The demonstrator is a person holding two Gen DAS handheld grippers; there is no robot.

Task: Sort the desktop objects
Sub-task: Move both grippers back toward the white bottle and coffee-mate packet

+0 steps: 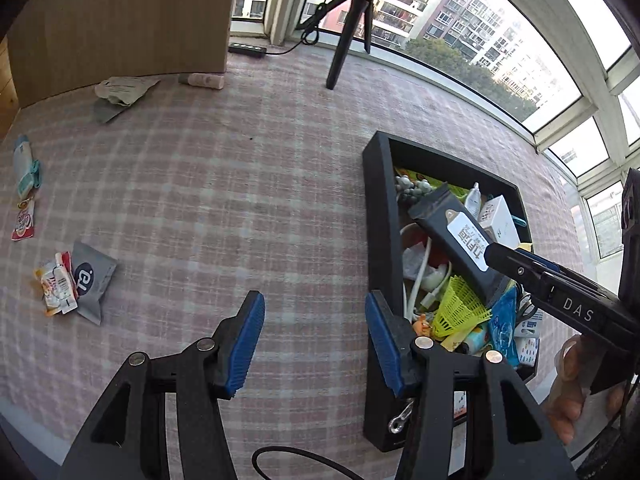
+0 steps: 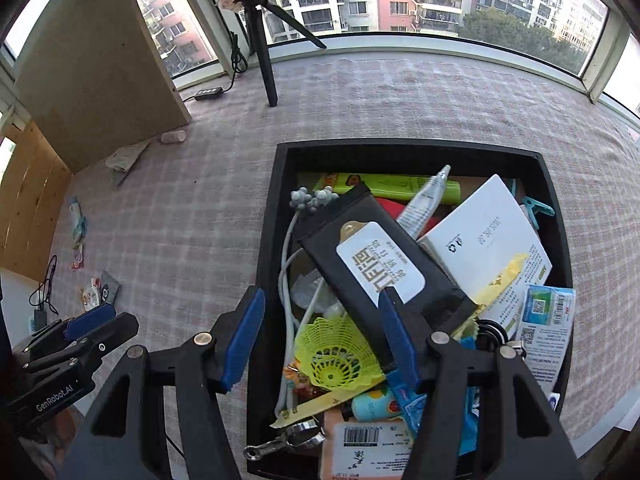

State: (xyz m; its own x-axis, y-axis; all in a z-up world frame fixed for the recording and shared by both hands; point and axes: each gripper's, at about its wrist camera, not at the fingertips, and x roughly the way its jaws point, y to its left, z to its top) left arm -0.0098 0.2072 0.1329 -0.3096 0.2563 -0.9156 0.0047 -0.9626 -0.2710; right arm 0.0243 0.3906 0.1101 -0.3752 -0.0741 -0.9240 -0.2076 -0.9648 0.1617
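Note:
A black tray (image 2: pixel 276 208) full of mixed items sits on the checked tablecloth; it also shows in the left wrist view (image 1: pixel 378 216). A black pouch with a white label (image 2: pixel 380 264) lies on top of the pile, also seen in the left wrist view (image 1: pixel 456 236). My right gripper (image 2: pixel 320 336) is open above the tray's near left part, its right finger over the pouch's near end. My left gripper (image 1: pixel 314 340) is open and empty over the cloth beside the tray's left wall. Loose snack packets (image 1: pixel 76 282) lie on the cloth at far left.
A tube (image 1: pixel 23 164) and a red sachet (image 1: pixel 23 222) lie at the left edge. A crumpled paper (image 1: pixel 120 90) and small bottle (image 1: pixel 204 79) lie by a cardboard box (image 1: pixel 120 20). A tripod (image 1: pixel 348 28) and power strip (image 1: pixel 247 49) stand at the back by the window.

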